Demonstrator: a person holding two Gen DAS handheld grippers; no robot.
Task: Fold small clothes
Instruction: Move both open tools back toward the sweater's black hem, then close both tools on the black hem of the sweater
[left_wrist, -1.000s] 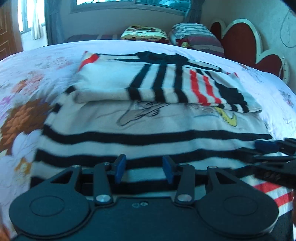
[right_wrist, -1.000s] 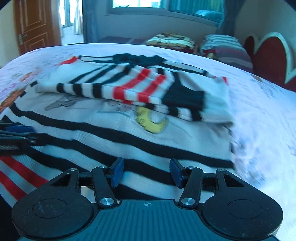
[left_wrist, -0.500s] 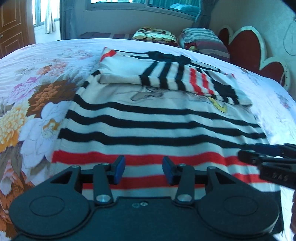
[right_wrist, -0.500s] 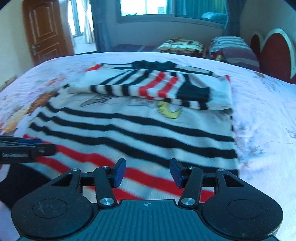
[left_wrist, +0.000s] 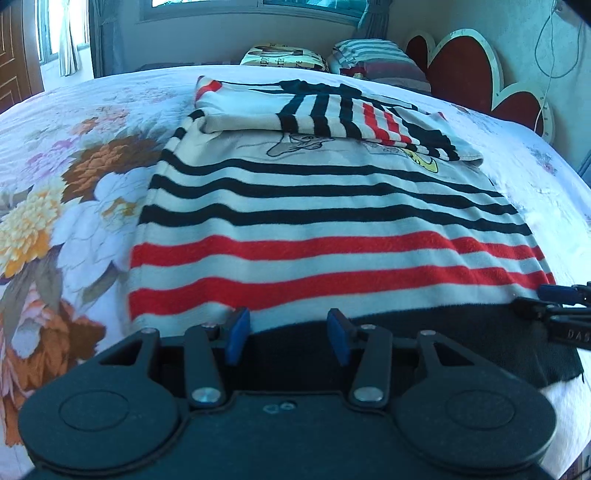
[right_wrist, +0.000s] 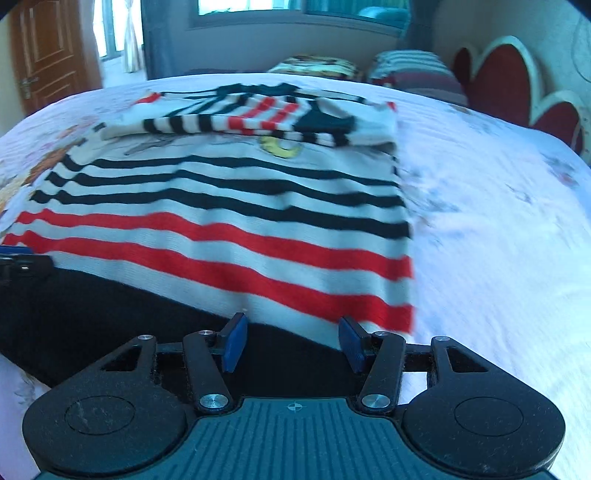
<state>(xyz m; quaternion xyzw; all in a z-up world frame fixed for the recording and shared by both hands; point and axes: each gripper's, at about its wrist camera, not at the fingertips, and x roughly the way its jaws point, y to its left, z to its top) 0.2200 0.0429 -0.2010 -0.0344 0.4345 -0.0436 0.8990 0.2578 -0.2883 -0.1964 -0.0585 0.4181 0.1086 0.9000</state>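
A: Sweater (left_wrist: 325, 221), striped black, red and cream, lies flat on the flowered bed (left_wrist: 74, 192), sleeves (left_wrist: 332, 110) already folded across the chest, so the black hem is what remains to lift. In the left wrist view the left tool (left_wrist: 286, 338) hangs over that hem with its blue pads apart and nothing between them.

B: And compared with a second ago?

A: Back then it hung over the black stripes; now the red stripes and the hem show (both tools have drawn back toward the near edge).

B: The right wrist view?

A: The right tool (right_wrist: 291, 345) hovers over the hem's right corner, jaws parted, empty. Earlier only black stripes lay ahead of it; now the whole lower body of the sweater (right_wrist: 229, 221) shows.
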